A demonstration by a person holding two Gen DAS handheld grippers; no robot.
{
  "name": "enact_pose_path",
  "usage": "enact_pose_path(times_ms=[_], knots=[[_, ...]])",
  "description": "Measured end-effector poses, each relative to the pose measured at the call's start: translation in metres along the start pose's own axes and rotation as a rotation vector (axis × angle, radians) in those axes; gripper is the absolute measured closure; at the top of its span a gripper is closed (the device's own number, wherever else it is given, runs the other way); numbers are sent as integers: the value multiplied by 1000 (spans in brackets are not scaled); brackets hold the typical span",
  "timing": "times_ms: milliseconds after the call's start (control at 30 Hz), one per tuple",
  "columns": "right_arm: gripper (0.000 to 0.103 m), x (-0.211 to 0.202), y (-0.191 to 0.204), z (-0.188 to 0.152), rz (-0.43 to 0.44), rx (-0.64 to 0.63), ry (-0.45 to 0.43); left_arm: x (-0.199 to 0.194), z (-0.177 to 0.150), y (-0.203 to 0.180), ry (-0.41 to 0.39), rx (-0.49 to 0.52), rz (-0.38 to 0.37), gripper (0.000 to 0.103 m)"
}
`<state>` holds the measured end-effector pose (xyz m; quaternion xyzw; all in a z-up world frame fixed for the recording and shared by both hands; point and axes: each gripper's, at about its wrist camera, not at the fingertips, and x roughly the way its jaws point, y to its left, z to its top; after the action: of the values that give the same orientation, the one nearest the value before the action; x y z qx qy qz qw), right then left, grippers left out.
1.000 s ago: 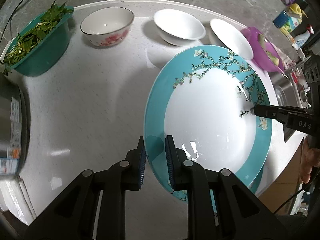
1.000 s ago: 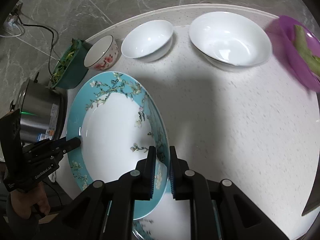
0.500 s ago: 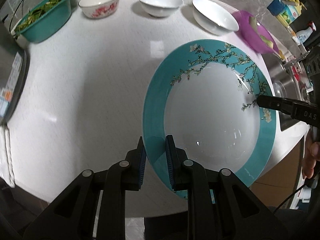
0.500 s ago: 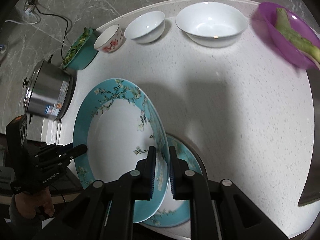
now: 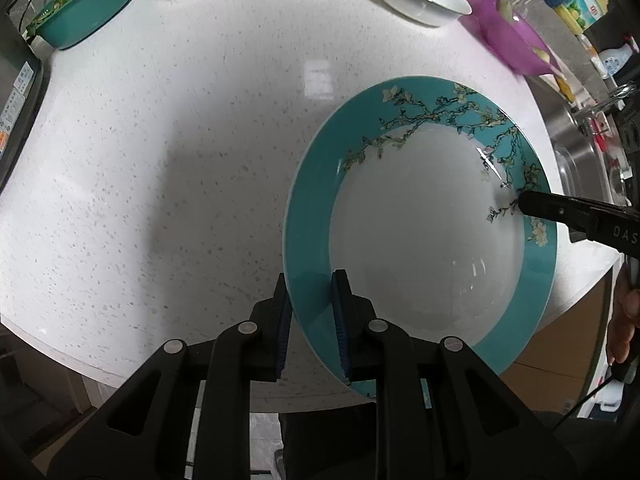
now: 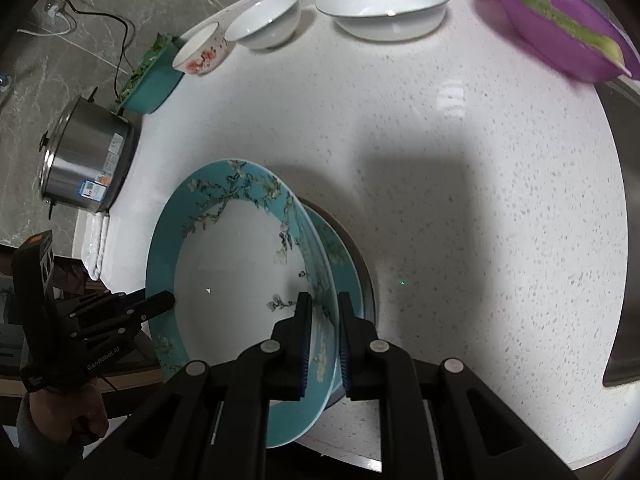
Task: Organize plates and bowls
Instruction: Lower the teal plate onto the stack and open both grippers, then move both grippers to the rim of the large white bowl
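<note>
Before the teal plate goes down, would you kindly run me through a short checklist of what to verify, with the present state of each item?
1. Left gripper clamped on the teal plate rim: ok.
2. Right gripper clamped on the opposite rim: ok.
3. Second teal plate lies right under the held one, ready to be stacked on: ok.
4. Held plate level: not ok, it is tilted in the right wrist view.
5. Held plate centred over the lower plate: cannot tell, the lower one is mostly hidden.
6. White bowls and floral bowl stand well clear at the counter's far edge: ok.
</note>
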<state>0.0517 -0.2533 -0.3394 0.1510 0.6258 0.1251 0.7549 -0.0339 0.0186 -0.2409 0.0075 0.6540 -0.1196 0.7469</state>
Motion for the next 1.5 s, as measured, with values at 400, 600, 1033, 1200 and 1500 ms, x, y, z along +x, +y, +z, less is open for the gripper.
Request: enact_pose_path(times_ms=[400,600,1033,1200,1500], knots=[[88,19,-3,-6,-40,-20,9,25,-9,-21,-3,-3,18,85],[87,22,2,-7,-89,-56,-1,30,-5,-27,-12,24,40,84],[79,33,19,-17,-243,-180,-48,34,-2,-60,-60,129,137,79],[76,35,23,-18,-269,-202,-70,36,-11,-66,-91,151,160,74],[62,38,26,-23,-245,-190,-90,34,-24,-69,-144,154,146,40]])
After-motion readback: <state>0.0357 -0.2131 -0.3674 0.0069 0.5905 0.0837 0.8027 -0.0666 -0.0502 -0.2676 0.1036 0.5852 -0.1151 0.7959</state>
